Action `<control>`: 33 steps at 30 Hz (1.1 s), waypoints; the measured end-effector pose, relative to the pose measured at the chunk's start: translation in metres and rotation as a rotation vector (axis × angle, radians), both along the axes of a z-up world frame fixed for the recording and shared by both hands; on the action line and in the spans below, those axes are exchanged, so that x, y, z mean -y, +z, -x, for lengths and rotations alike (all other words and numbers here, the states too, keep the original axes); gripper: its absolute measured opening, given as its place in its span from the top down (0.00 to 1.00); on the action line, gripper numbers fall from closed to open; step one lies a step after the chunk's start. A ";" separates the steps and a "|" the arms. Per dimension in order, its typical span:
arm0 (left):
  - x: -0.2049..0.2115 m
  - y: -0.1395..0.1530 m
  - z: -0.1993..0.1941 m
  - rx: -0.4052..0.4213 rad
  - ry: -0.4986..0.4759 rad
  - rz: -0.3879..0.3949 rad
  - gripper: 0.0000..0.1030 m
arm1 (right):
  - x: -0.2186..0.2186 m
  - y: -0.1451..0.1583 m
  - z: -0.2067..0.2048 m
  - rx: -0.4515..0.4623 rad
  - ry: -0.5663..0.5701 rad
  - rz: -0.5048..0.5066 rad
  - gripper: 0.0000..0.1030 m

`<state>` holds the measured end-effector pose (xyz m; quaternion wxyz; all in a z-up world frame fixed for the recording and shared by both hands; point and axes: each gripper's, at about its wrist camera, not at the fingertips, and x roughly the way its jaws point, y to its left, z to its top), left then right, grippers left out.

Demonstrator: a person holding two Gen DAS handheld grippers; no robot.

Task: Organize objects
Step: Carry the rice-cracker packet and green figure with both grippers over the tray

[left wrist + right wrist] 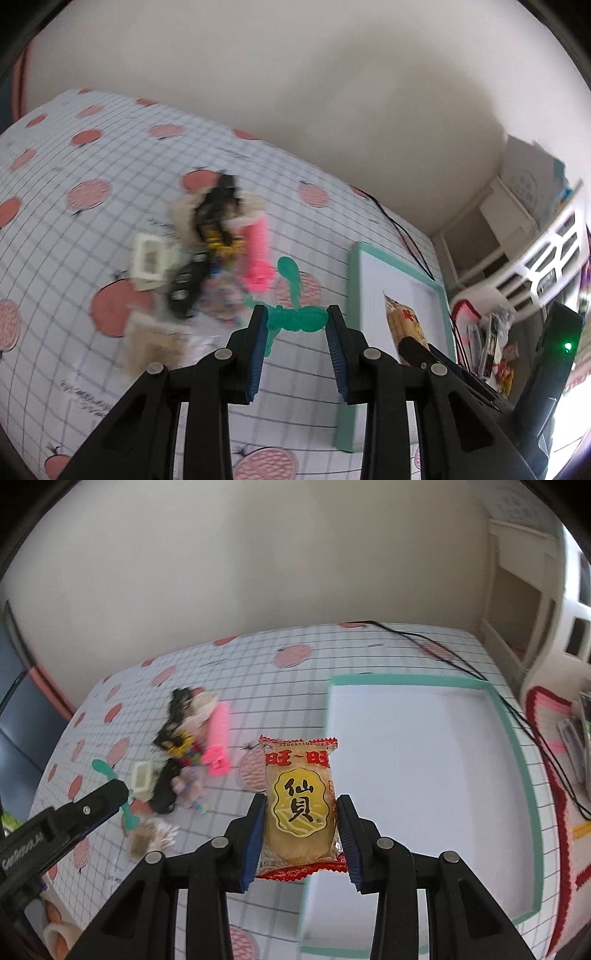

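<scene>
My left gripper [297, 319] is shut on a green plastic toy [295, 314] and holds it above the tablecloth; the toy's round end [100, 766] also shows in the right wrist view. My right gripper [301, 806] is shut on a yellow and red rice cracker packet [299, 805], held upright near the left rim of a white tray with a teal rim [517, 746]. The packet [404, 321] and the tray [356, 295] show in the left wrist view too. A pile of small things lies on the table: a pink comb [218, 738], black items [218, 210], a white box [147, 258].
The table has a white grid cloth with pink peach prints [295, 657]. A black cable [461, 664] runs across the far right corner. A white chair [546, 254] and clutter stand to the right. A cup [59, 934] sits at the lower left.
</scene>
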<state>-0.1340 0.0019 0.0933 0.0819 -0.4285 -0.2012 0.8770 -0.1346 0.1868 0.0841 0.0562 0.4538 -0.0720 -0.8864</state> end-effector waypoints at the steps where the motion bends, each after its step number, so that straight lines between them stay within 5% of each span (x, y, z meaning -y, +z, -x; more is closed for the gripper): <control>1: -0.009 0.001 0.002 -0.005 -0.015 0.007 0.68 | -0.008 -0.001 0.001 -0.001 -0.016 0.002 0.61; 33: -0.160 -0.034 0.072 -0.047 -0.317 0.055 0.68 | -0.135 -0.037 0.032 -0.024 -0.275 -0.064 0.61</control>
